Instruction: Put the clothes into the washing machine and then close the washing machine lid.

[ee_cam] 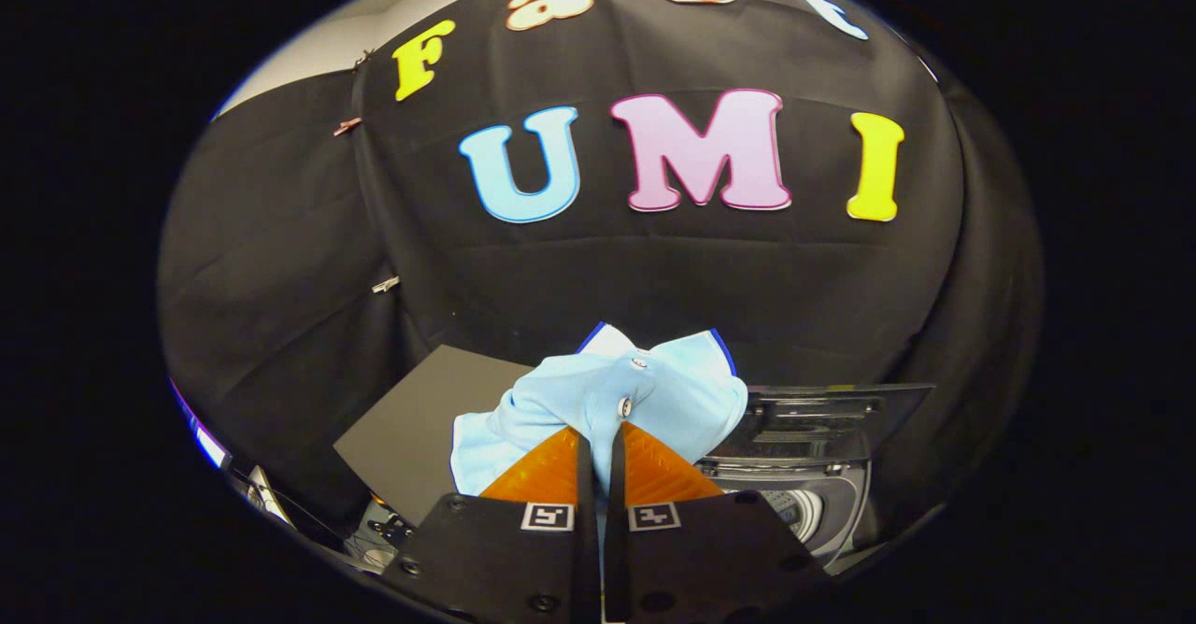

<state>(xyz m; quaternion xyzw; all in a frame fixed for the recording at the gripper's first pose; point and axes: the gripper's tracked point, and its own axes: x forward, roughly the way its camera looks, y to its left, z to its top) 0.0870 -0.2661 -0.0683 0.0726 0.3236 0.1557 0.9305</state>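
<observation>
The gripper (pixel 600 442) is pinching a fold of the light blue shirt (pixel 617 400), both fingers pressing together on the cloth and lifting it clear. The washing machine (pixel 813 503) is sitting just beyond and right of the fingers, its lid (pixel 822 409) standing open. Judging by this, the carrying step is underway; next the shirt needs lowering over the drum opening.

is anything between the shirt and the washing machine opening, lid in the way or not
Nothing visible blocks it. The hand-held gripper is shut on the light blue shirt, held up; the washing machine sits below, beside the fingers, its lid raised.
</observation>
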